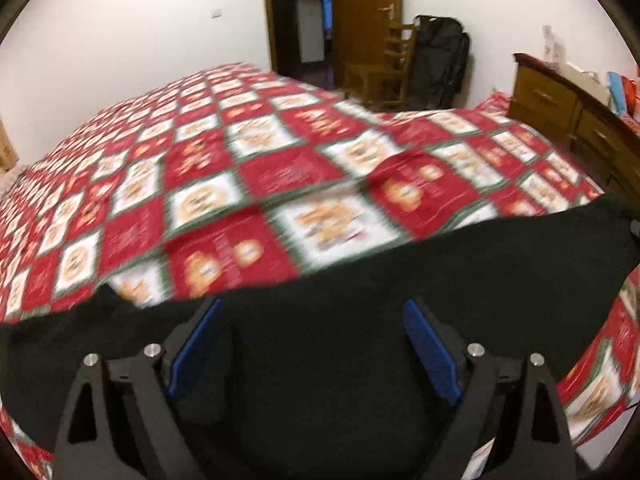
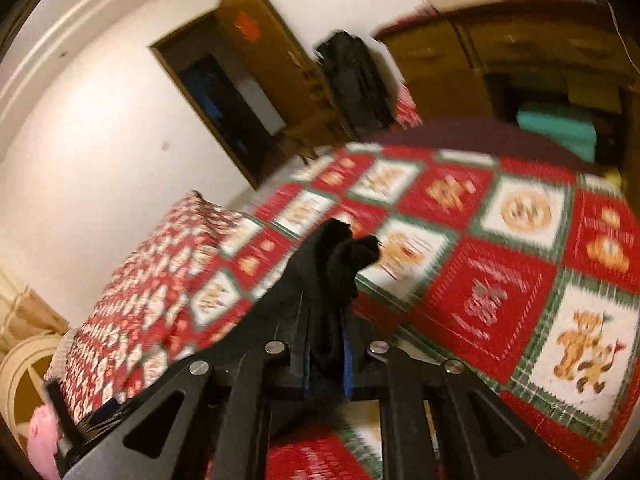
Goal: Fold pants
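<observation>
Right claw (image 2: 326, 312) tilted downward, blue pads clamped on bunched black fabric pants (image 2: 340, 264), left claw (image 1: 312, 344) spread wide above them, red checked patchwork quilt (image 1: 248, 168) beyond.

Black pants (image 1: 320, 272) on a bedspread (image 1: 248, 168) checked red and white, green-bordered, with orange bears. Blue pads on black fingers (image 1: 430, 354). Brown wooden door (image 1: 366, 16), white walls (image 1: 120, 40).
</observation>
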`<state>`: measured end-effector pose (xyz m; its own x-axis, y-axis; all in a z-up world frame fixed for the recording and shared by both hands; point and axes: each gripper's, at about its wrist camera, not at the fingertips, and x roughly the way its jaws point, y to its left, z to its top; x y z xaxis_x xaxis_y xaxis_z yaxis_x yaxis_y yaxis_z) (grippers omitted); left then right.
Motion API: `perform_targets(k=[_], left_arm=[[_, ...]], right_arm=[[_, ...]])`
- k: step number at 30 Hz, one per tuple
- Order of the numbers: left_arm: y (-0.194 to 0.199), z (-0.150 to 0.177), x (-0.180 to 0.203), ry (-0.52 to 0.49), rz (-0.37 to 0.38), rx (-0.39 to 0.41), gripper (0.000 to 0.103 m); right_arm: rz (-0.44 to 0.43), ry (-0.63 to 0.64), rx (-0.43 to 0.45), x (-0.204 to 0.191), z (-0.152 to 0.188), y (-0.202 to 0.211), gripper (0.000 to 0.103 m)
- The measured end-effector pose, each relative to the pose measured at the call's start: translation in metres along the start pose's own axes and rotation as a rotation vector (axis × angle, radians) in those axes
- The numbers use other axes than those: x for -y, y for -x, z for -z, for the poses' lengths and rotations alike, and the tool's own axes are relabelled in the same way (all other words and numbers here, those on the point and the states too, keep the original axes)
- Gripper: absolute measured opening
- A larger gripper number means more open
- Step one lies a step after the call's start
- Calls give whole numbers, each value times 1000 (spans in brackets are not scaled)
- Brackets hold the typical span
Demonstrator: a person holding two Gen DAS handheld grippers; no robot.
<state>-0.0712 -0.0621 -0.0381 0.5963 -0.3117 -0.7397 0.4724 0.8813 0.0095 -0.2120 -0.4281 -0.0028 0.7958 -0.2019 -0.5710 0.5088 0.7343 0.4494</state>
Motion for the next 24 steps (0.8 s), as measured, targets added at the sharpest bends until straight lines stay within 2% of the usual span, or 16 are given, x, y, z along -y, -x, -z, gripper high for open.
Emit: perform_targets(k=[3, 8, 11, 14, 20, 24], left_arm=[[-7, -10, 30, -40, 80, 8, 93], [-20, -20, 69, -96, 147, 17, 93], [-29, -19, 85, -128, 149, 9, 94], [-30, -18, 86, -112, 120, 32, 100], [-32, -20, 80, -82, 137, 1, 101], [-23, -22, 76, -110, 89, -17, 101]], right_arm=[[-32, 72, 21, -25, -5, 12, 11], [-59, 160, 26, -56, -1, 17, 11], [-78, 166, 28, -62, 0, 19, 11], [-99, 170, 24, -67, -1, 20, 11], [-142, 192, 7, -87, 3, 20, 11], [-185, 230, -14, -112, 11, 19, 11]])
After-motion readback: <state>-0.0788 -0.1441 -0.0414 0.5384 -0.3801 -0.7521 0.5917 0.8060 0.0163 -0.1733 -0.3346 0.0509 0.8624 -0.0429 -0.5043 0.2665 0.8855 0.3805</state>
